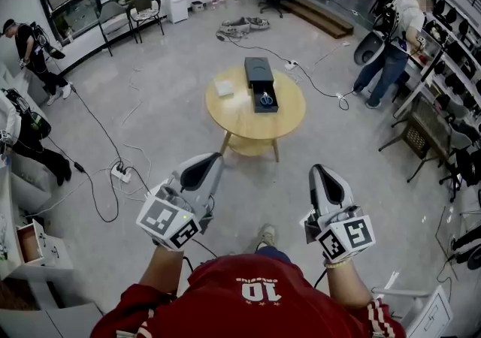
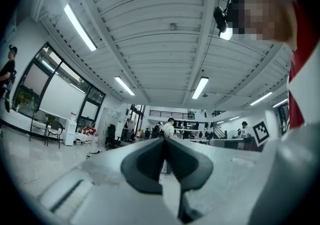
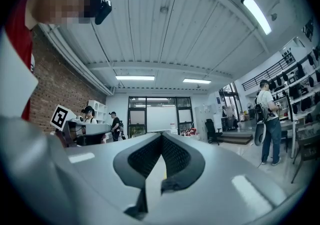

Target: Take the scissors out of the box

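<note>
Red jersey (image 1: 218,310) fabric fills the bottom of the head view, and the only writing you can read there is the white number "10" (image 1: 261,289), seen upside down from your camera, with a line of smaller print above it that is too small to make out. You hold two grippers in the lower half of the frame, each with one marker cube of black-and-white squares. Your left gripper (image 1: 204,164) has its jaws pressed together with nothing between them, which the left gripper view confirms (image 2: 164,141). Your right gripper (image 1: 322,173) is likewise closed and empty, its dark pads meeting in the right gripper view (image 3: 161,136). Both are well apart from the one round wooden table (image 1: 233,125) in the upper middle of the frame. On that table sits one dark box (image 1: 258,72), and the one pair of scissors (image 1: 265,100), blue-handled, lies in its open compartment at the end nearer you. One small white box (image 1: 223,87) sits on the table just left of the dark box. On the grey floor at left centre lies one white power strip (image 1: 120,173) among black cables.
</note>
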Action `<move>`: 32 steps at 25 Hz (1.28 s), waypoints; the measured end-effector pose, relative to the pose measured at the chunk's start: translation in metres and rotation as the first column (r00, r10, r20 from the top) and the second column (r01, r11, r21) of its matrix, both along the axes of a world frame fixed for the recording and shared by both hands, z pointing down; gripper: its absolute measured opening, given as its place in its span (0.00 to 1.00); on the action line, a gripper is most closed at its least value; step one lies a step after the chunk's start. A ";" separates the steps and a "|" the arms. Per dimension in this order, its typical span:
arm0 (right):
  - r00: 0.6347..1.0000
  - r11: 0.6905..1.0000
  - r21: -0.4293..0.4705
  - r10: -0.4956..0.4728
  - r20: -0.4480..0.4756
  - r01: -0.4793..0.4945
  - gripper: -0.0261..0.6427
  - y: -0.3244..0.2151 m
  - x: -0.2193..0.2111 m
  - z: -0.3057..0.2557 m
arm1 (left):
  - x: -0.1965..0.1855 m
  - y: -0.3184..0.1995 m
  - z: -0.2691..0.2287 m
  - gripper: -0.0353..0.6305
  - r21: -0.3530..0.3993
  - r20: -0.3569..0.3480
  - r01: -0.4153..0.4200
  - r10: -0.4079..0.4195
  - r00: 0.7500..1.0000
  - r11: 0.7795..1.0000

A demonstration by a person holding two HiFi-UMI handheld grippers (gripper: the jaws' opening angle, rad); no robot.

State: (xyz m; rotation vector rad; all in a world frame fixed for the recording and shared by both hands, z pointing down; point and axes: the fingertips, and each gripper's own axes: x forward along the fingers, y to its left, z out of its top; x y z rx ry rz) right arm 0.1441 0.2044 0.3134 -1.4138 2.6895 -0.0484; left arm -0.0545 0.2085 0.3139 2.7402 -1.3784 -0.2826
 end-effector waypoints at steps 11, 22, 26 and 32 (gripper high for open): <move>1.000 1.000 -0.002 -0.015 -0.009 0.014 0.03 -0.006 -0.002 0.000 | 0.002 -0.006 0.000 0.06 0.002 -0.007 -0.006 0.006 1.000 1.000; 0.999 0.999 -0.025 -0.034 0.008 0.034 0.03 -0.052 0.005 0.010 | 0.009 -0.045 0.008 0.06 -0.026 0.004 0.004 -0.004 1.000 1.000; 0.999 0.998 -0.039 -0.038 0.010 0.038 0.03 -0.076 0.007 0.017 | 0.009 -0.068 0.012 0.06 -0.034 0.010 0.012 -0.011 1.000 0.999; 0.999 0.997 -0.061 -0.043 0.014 0.043 0.03 -0.130 0.011 0.021 | 0.011 -0.119 0.012 0.06 -0.046 0.014 0.014 -0.013 1.000 0.999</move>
